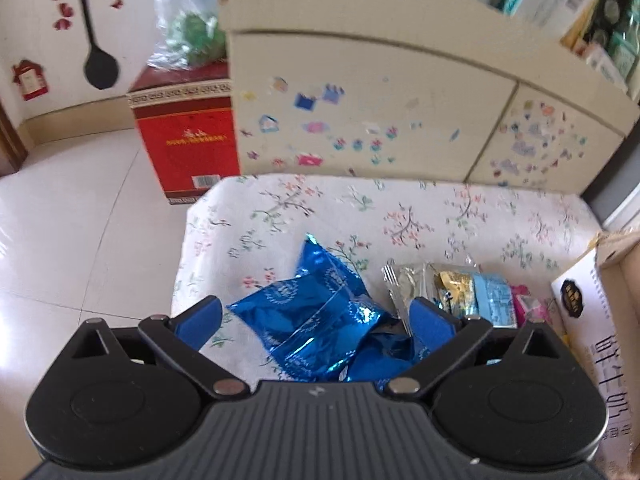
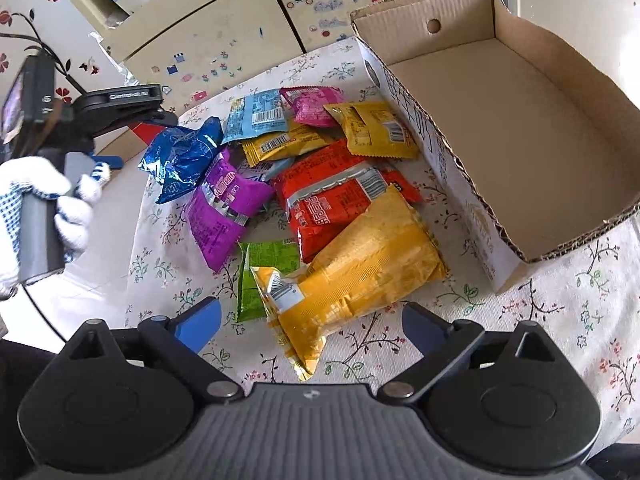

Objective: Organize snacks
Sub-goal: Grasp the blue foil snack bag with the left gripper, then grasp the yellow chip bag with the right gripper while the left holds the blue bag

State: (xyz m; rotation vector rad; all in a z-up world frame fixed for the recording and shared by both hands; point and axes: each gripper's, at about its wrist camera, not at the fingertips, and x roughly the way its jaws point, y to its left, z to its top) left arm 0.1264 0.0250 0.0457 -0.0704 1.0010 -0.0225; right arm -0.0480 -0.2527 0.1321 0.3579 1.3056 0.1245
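**Crinkled foil to the left, stiff cardboard to the right**

Your left hand-held gripper (image 1: 316, 322) is spread wide around a crumpled, glossy blue foil packet (image 1: 320, 320), gripping nothing. The packet lies on the floral-cloth counter (image 1: 440, 216). Your right hand-held gripper (image 2: 312, 326) gapes just as wide, empty, over a puffy, ribbed yellow bag (image 2: 352, 276) at the near end of the heaped snack pouches. Beside them stands an open corrugated cardboard box (image 2: 500, 92), its edges torn.
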